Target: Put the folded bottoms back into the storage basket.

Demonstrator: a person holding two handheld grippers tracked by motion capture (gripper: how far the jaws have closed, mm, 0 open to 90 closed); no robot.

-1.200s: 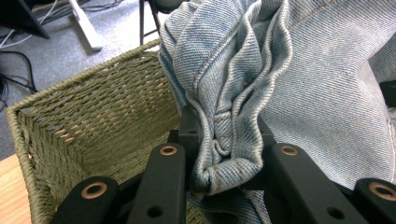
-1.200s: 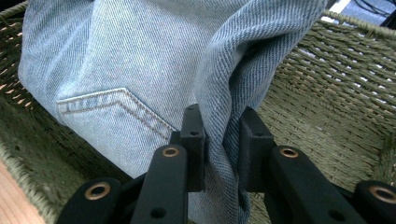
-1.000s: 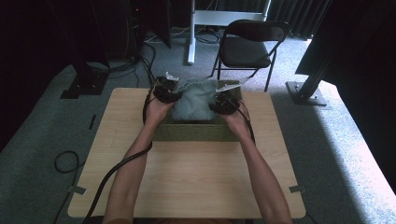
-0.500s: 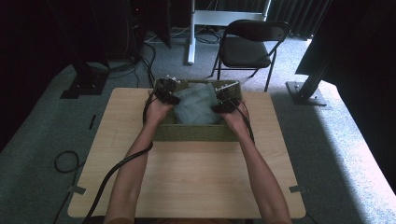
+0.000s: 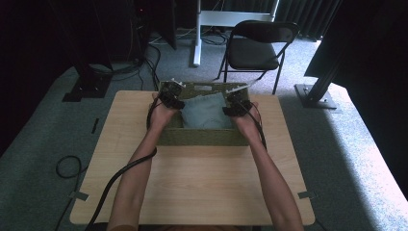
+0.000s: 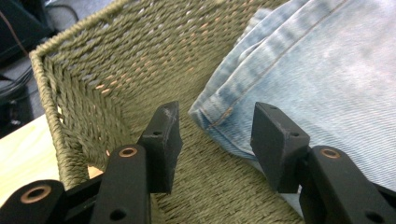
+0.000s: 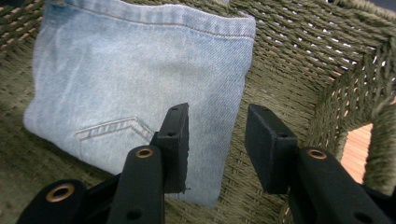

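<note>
A folded pair of light blue jeans (image 5: pixel 207 113) lies flat inside an olive woven basket (image 5: pixel 202 137) on the far half of the table. My left gripper (image 5: pixel 171 96) hangs at the basket's left end and my right gripper (image 5: pixel 237 103) at its right end. In the left gripper view the left gripper (image 6: pixel 217 116) is open, its jaws having just been opening; a hemmed corner of the jeans (image 6: pixel 317 70) lies below the gap, unpressed. The right gripper (image 7: pixel 218 112) is open too, jaws just opened, above the side edge of the jeans (image 7: pixel 130 70).
The basket's woven walls (image 6: pixel 116 60) (image 7: pixel 303 51) stand close around both grippers. The light wooden table (image 5: pixel 192 183) stretches bare toward the person. A black folding chair (image 5: pixel 260 48) stands on the carpet beyond the table, and cables trail from the grippers along the forearms.
The jeans, held between both grippers over the basket a second ago, now lie settled in it. Both grippers have let go and opened; the hands have hardly shifted.
</note>
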